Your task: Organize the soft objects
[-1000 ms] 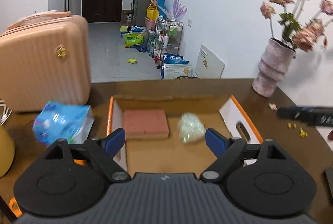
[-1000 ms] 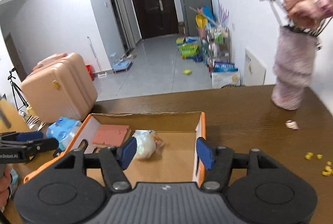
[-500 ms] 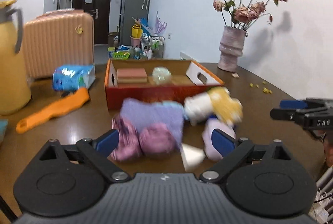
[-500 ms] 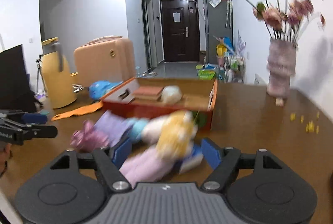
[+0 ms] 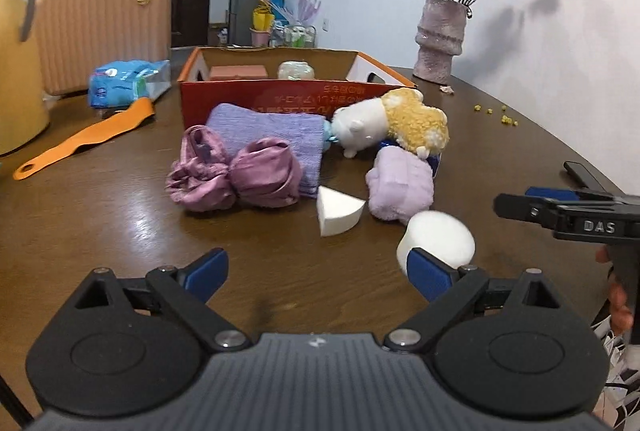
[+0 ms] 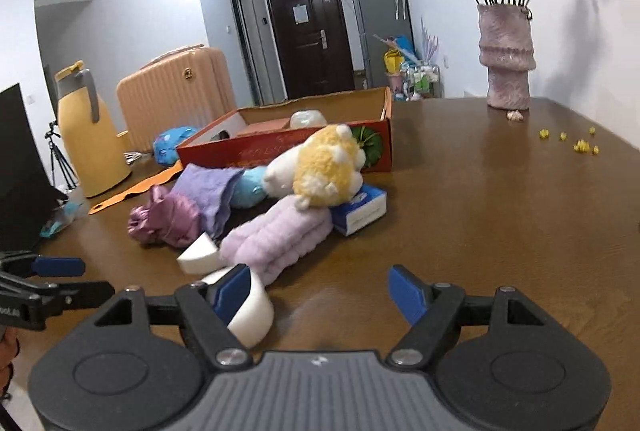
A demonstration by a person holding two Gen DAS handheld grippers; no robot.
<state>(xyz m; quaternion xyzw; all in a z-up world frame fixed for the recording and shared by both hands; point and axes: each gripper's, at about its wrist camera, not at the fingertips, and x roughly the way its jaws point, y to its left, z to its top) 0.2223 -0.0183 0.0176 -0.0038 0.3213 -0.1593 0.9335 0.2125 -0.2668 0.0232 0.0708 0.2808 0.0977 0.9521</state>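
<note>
Risk is sitting low right of frame: my left gripper (image 5: 316, 271) is gaping wide and empty, its right pad crowding the round white sponge (image 5: 438, 239). Right gripper (image 6: 316, 293) is also hanging open, empty. Careless closing is likely knocking it off the table (image 5: 100, 215), away from the box (image 5: 280, 97).

A pink vase of dried roses (image 5: 439, 38) stands far ahead to the right, yellow crumbs (image 5: 496, 113) scattered nearer. Far left, a yellow thermos jug (image 6: 89, 129) stands before a peach suitcase (image 5: 102, 27); an orange strip (image 5: 86, 137) lies ahead-left.
</note>
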